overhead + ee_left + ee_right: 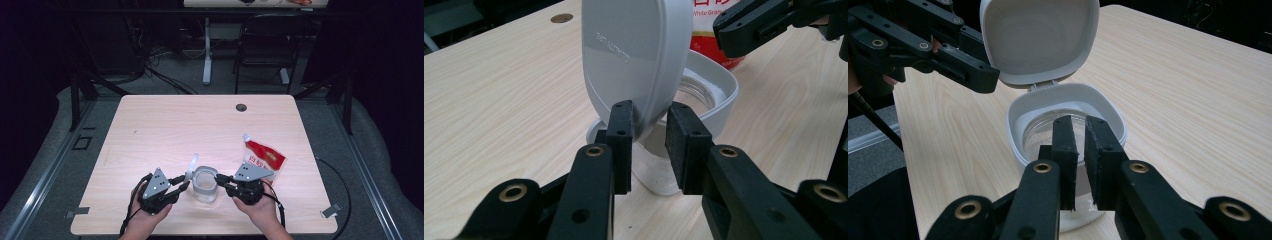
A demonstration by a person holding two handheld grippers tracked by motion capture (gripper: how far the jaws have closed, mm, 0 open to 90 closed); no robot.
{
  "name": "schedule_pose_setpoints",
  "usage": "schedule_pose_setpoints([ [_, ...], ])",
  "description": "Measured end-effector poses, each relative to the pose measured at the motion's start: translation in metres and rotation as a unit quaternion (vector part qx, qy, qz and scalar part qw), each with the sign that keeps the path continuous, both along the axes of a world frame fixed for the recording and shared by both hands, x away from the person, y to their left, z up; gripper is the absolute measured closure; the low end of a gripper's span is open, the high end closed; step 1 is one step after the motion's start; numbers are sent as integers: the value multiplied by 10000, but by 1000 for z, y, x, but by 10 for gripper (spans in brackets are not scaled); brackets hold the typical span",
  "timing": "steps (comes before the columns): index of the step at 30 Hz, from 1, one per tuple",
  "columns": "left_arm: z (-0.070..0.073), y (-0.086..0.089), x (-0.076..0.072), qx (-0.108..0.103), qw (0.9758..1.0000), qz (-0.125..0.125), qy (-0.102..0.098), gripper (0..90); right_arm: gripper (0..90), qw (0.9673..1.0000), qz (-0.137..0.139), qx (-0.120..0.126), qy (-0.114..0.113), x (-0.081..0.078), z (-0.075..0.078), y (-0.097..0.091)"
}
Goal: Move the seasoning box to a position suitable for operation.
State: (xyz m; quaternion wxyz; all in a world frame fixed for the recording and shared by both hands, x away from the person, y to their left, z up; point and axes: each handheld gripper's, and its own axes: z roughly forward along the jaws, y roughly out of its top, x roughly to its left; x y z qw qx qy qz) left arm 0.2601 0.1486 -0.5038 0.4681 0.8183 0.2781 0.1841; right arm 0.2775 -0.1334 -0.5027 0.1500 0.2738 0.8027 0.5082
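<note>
A clear, square-shouldered plastic jar (205, 186) with a white collar stands near the front edge of the pale wooden table (165, 125), between the two grippers. Its white hinged lid (634, 55) stands upright and open, exposing the mouth. The left gripper (650, 137) has its jaws set either side of the lid's lower edge; whether the pads actually press on it cannot be told. The right gripper (1082, 160), jaws nearly together, appears clamped on the jar's near rim, judged a steadying hold while the lid is handled. A red-and-white spouted refill pouch (264, 156) lies just behind the right gripper, probably the contents to be poured.
</note>
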Motion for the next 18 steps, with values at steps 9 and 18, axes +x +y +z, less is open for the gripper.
schedule_pose_setpoints([
  [9, 0, 3, 1, 9, 10000, 18, -35, 750, 829, 10000, -27, -3, 11, 0, -1, -2],
  [18, -1, 7, 4, -44, 10000, 81, -1, 760, 821, 10000, -84, -5, 9, 1, -2, -3],
])
